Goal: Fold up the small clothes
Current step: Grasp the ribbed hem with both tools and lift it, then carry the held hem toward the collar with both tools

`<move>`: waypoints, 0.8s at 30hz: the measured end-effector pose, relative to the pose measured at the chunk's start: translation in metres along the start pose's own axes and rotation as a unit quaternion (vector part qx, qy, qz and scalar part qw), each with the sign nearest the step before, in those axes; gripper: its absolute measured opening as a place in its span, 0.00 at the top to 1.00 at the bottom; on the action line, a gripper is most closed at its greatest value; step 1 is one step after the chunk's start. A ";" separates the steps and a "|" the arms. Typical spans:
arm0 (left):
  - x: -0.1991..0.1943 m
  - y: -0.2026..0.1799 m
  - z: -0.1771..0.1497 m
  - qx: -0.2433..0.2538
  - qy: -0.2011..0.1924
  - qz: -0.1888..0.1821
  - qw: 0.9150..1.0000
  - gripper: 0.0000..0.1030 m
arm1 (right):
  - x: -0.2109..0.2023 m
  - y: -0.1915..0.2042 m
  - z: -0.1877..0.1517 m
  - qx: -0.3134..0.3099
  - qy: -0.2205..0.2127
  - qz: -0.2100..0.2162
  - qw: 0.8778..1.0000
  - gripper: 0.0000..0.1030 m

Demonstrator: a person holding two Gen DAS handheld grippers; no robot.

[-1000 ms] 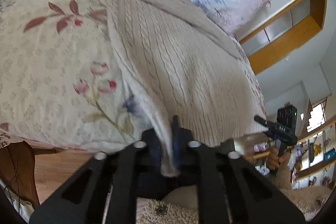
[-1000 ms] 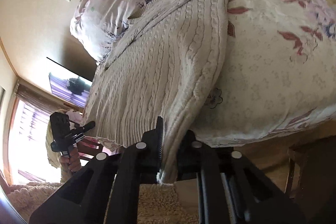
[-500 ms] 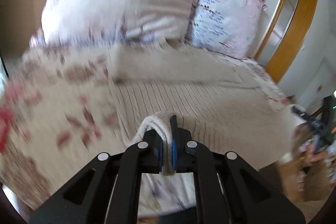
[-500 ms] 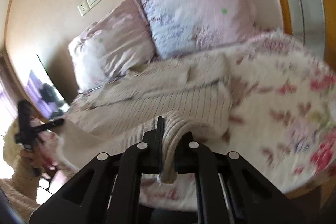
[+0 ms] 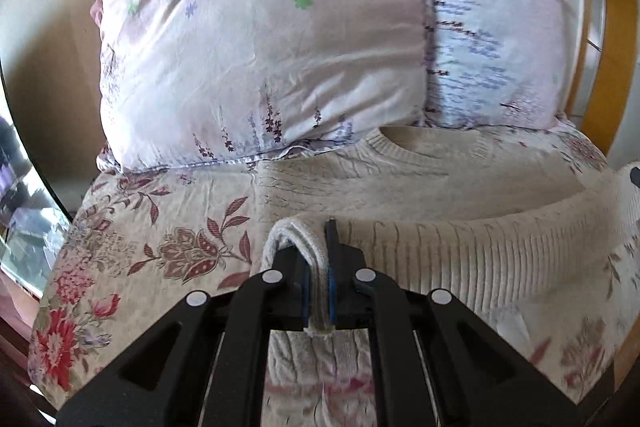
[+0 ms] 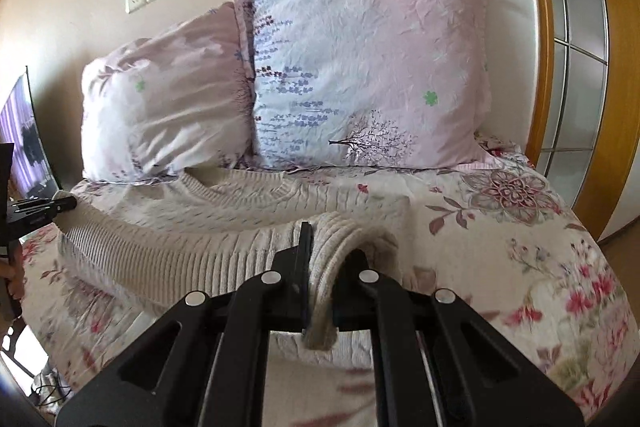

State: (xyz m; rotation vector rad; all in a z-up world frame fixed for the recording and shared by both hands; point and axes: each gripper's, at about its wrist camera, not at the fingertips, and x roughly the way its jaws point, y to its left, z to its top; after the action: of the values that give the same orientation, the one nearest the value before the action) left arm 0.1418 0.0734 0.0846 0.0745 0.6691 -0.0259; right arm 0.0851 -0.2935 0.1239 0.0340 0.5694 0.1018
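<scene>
I am pinching the ribbed hem of the cream cable-knit sweater (image 5: 400, 187) in my left gripper (image 5: 318, 291), low in the frame's centre. My right gripper (image 6: 320, 291) is clamping the hem's other corner, the sweater lying mid-frame across the floral bed (image 6: 540, 247) below two lilac pillows (image 6: 360, 75).

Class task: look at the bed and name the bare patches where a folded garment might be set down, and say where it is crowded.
Bare floral bedspread lies right of the sweater, below the blue-patterned pillow. Another patch lies left of the sweater, below the pink pillow. The middle is crowded: each claw holds a hem corner.
</scene>
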 end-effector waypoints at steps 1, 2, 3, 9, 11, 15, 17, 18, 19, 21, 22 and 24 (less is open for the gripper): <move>0.005 0.000 0.001 -0.004 0.004 0.001 1.000 0.94 | 0.006 0.000 0.002 -0.001 0.003 -0.002 1.000 0.92; 0.011 0.001 0.003 -0.009 0.009 0.001 1.000 0.94 | 0.014 0.000 0.005 -0.002 0.007 -0.005 1.000 0.92; 0.017 0.001 0.005 -0.012 0.012 0.002 1.000 0.94 | 0.020 0.000 0.006 -0.002 0.009 -0.007 1.000 0.92; 0.049 0.005 0.017 -0.030 0.025 0.000 0.999 0.94 | 0.058 -0.009 0.012 0.014 0.033 -0.013 0.999 0.92; 0.058 0.005 0.022 -0.034 0.029 0.001 0.999 0.94 | 0.071 -0.013 0.015 0.024 0.043 -0.013 0.999 0.92; 0.076 0.006 0.029 -0.046 0.039 -0.004 0.998 0.94 | 0.092 -0.023 0.018 0.050 0.054 -0.010 0.997 0.92; 0.083 0.010 0.032 -0.058 0.043 -0.010 0.997 0.94 | 0.102 -0.028 0.019 0.066 0.061 -0.007 0.996 0.92; 0.086 0.012 0.033 -0.066 0.045 -0.015 0.997 0.94 | 0.106 -0.030 0.019 0.071 0.063 -0.008 0.995 0.92; 0.090 0.015 0.035 -0.077 0.047 -0.021 0.996 0.94 | 0.110 -0.031 0.019 0.076 0.066 -0.008 0.995 0.92; 0.094 0.021 0.039 -0.096 0.050 -0.033 0.994 0.94 | 0.117 -0.034 0.021 0.085 0.068 -0.008 0.994 0.92; 0.095 0.025 0.042 -0.109 0.050 -0.041 0.992 0.94 | 0.118 -0.035 0.022 0.090 0.067 -0.007 0.994 0.92; 0.095 0.030 0.047 -0.129 0.044 -0.055 0.989 0.94 | 0.119 -0.037 0.027 0.102 0.059 -0.002 0.993 0.92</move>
State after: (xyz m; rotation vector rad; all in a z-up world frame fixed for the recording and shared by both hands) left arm 0.2465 0.0999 0.0644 -0.2109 0.7591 -0.0414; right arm 0.2025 -0.3183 0.0802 0.2268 0.6965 0.0418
